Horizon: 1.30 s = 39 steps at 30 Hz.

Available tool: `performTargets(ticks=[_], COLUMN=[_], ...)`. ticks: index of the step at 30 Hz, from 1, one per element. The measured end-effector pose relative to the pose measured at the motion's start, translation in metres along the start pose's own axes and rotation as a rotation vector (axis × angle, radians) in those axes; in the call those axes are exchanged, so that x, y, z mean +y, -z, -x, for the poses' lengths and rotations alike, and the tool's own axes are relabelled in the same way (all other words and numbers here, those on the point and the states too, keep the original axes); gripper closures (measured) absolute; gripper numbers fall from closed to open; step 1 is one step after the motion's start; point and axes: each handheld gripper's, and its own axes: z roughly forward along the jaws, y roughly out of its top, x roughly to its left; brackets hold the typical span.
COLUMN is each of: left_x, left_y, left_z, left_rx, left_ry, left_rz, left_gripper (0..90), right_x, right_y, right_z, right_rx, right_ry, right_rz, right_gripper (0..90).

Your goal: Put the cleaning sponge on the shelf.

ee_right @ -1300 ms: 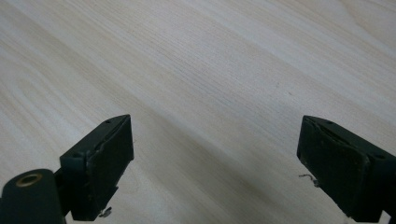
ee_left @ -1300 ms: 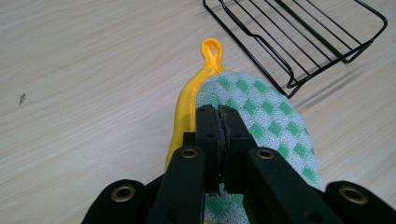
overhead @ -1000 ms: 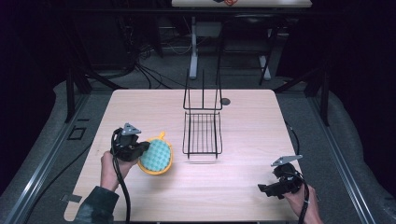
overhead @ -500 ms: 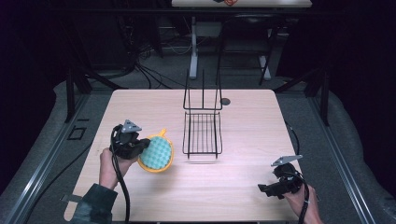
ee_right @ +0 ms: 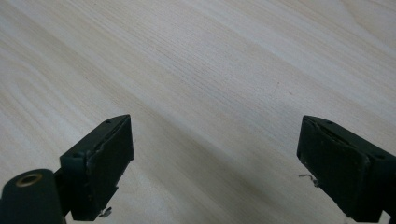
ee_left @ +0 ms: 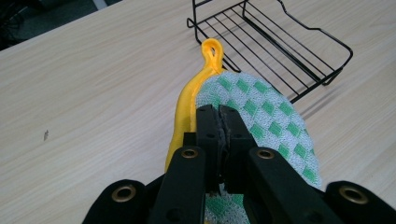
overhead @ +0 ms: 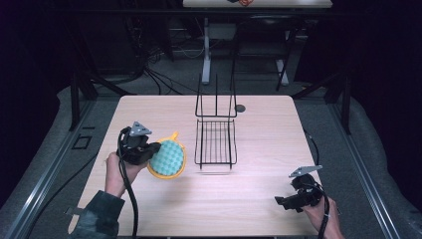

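Overhead: your left gripper (overhead: 149, 152) lifts a round green-checked sponge pad with yellow rim (overhead: 167, 158) beside the black wire rack (overhead: 215, 142). Left gripper view: jaws pinch the pad's edge. Right gripper view: your right gripper (ee_right: 215, 163) hangs spread above the pale wooden table (ee_right: 210, 70).

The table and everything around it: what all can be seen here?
table: one, light wood, centre of the scene.
wire rack: one, black, middle of the table.
round pad: one, green-and-white checked with yellow rim and loop, clamped in the left gripper, left of the rack.
small dark disc: one, on the table behind the rack.
left gripper: one, black, shut on the pad.
right gripper: one, black, jaws wide open over bare table.
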Motion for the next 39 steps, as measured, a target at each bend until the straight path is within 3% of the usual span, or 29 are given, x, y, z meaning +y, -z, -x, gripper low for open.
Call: performTargets(ticks=[13,25,39], left_x=[0.018,0.039,0.051], left_y=[-0.002,-0.013,-0.041], left_z=[0.007,0.018,0.023], left_rx=[-0.007,-0.021,-0.039], left_ry=[-0.030,-0.049,-0.025], left_rz=[0.016,0.039,0.056], left_gripper=[88.1,88.1,88.2], right_x=[0.000,0.000,-0.001], right_y=[0.000,0.000,-0.001], right_z=[0.000,0.001,0.001], right_rx=[0.001,-0.005,0.003], right_ry=[0.001,0.007,0.002], right_rz=[-0.005,-0.008,-0.005], right_gripper=[10.4,10.4,10.4])
